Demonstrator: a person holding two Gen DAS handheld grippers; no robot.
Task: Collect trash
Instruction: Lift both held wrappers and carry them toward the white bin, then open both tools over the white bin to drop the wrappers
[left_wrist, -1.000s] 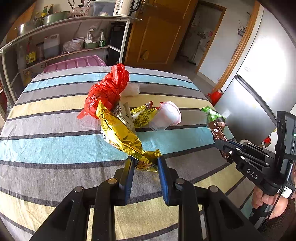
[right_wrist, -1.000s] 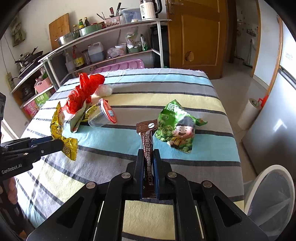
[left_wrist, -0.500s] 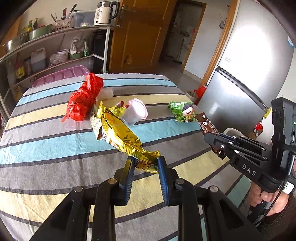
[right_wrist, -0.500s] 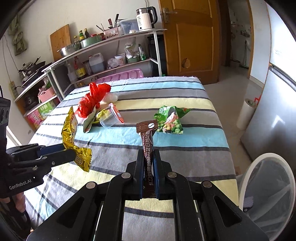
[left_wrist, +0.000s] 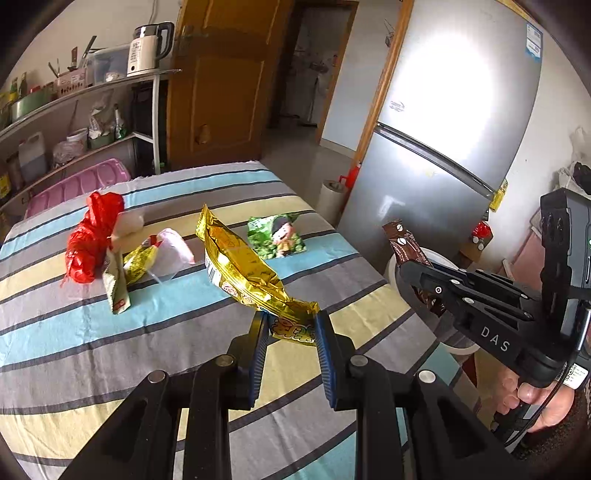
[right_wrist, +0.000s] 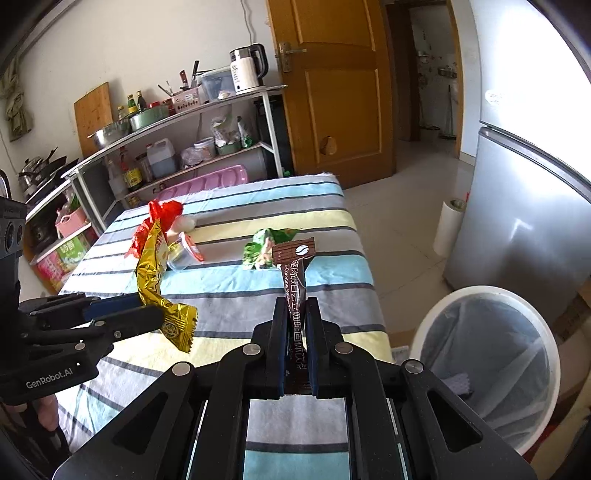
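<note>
While both hands have lifted away from the desk (right_wrist: 236, 295), the left gripper (left_wrist: 291, 328) clamps the gold wrapper (left_wrist: 240, 269) and the right gripper (right_wrist: 295, 332) clamps the brown sachet (right_wrist: 295, 280), now nearer the bin (right_wrist: 484, 362) at its right.

In the left wrist view, the lower end of the gold snack bag (left_wrist: 243, 269) is pinched from sight between the blue pads of the left gripper (left_wrist: 291, 328). At the right, the brown coffee sachet (left_wrist: 408, 249) has its lower part hidden behind the right gripper (left_wrist: 400, 271). The person's hand (left_wrist: 535, 402) is cut off at the lower right edge. In the right wrist view, the bottom of the white trash bin (right_wrist: 487, 365) is covered by the gripper body, and the items on the shelves (right_wrist: 177, 122) at upper left are too small to name.
</note>
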